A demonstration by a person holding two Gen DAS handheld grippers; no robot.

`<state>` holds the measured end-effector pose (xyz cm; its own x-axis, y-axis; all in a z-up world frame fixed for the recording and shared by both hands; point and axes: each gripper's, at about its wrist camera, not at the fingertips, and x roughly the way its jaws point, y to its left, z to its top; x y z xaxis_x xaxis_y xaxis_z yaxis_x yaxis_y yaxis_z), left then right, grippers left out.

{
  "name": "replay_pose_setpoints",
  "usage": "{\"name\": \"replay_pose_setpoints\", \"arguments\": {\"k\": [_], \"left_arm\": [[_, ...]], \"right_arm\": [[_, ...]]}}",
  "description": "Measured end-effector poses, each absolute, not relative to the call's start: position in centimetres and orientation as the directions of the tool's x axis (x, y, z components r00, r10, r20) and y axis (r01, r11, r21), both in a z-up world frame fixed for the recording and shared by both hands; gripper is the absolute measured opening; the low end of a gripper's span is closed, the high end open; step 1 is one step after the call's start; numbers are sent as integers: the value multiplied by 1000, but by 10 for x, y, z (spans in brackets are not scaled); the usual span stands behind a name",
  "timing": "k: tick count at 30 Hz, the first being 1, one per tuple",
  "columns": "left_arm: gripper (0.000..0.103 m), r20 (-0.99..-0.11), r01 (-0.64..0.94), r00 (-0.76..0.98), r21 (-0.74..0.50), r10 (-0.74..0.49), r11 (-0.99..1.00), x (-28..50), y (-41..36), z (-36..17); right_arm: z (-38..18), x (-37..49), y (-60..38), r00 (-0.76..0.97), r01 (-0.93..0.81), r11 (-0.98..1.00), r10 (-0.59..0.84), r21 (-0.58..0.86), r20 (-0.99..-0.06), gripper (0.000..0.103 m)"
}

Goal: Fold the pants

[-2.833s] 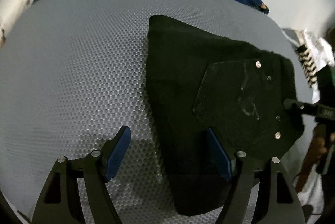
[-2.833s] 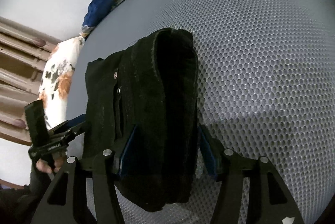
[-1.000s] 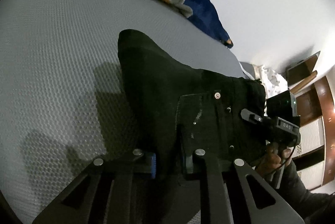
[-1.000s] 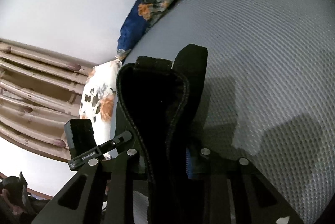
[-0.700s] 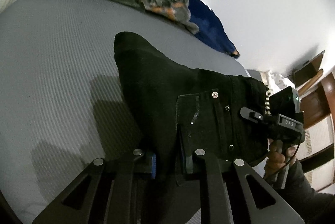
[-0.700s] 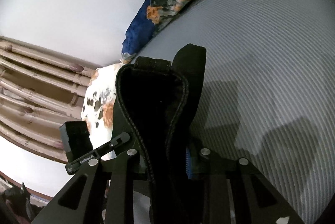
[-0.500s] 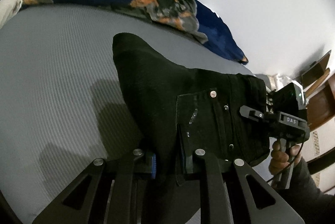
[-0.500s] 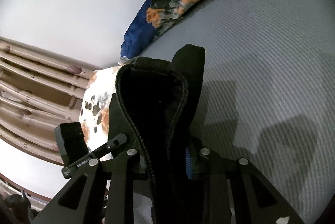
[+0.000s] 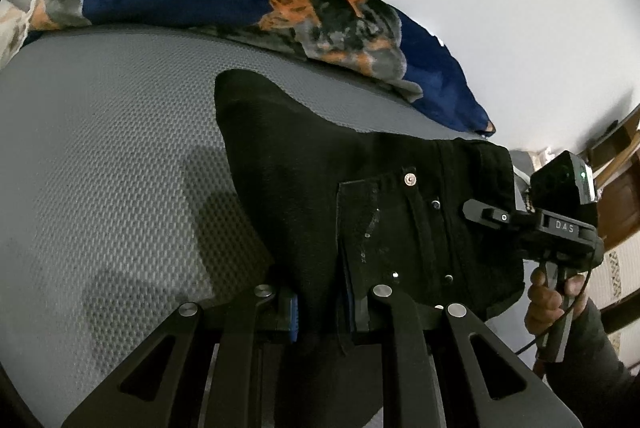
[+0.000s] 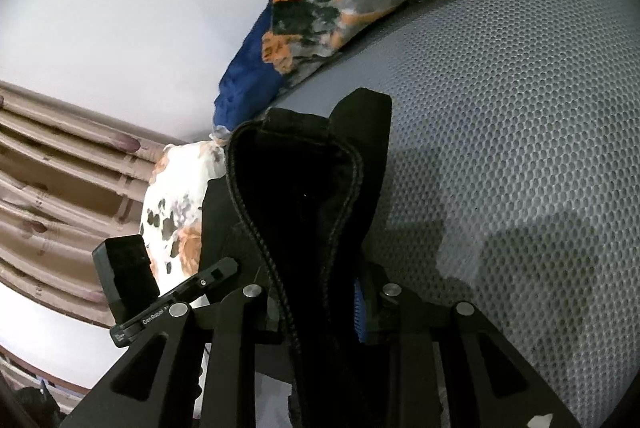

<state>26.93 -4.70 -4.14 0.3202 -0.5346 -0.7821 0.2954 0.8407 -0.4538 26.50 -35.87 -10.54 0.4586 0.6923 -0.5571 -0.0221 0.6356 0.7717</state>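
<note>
The folded black pants (image 9: 320, 188) hang lifted above the grey mesh bed (image 9: 100, 168), held at two spots. My left gripper (image 9: 322, 308) is shut on the near edge of the bundle, beside the riveted back pocket (image 9: 384, 228). In the right wrist view the stitched waistband edge of the pants (image 10: 296, 196) rises straight out of my right gripper (image 10: 316, 304), which is shut on it. The right gripper (image 9: 492, 216) also shows in the left wrist view, pinching the far right side of the pants, with a hand (image 9: 548, 300) on its handle. The left gripper (image 10: 216, 274) appears at the lower left of the right wrist view.
A blue blanket with orange and grey print (image 9: 248, 4) lies along the far edge of the bed against a white wall. A floral pillow (image 10: 176, 212) and a ribbed headboard (image 10: 52, 188) stand at the left of the right wrist view. Wooden furniture (image 9: 616, 188) is at the far right.
Both grippers have carried the pants level across the bed; the blanket and wall now fill more of each view. Both grips on the pants are unchanged.
</note>
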Motion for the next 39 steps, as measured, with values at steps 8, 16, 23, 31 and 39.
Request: {"name": "replay_pose_setpoints", "arguments": {"k": [8,16,23,31,39], "left_arm": [[27,-821,255,322,-404,-471,879,280,-46,-70],[53,-867,217,343,-302,-362,928,265,-41,-93],[60,-889,204,368,-208,-272,957,237,-42,-81],[62,-886,185,440,-70,-146,980,181,-38,-52],[69,-858,148,504,-27,-99,989,118,-38,-22]], "right_arm": [[-132,268,-364,476,67,752,554,656,-683,30],[-135,251,-358,467,89,846,431,526,-772,46],[-112,216,-344,488,86,907,323,413,-811,50],[-70,158,-311,584,22,967,193,253,-788,58],[-52,95,-270,662,22,991,84,131,-745,79]]}}
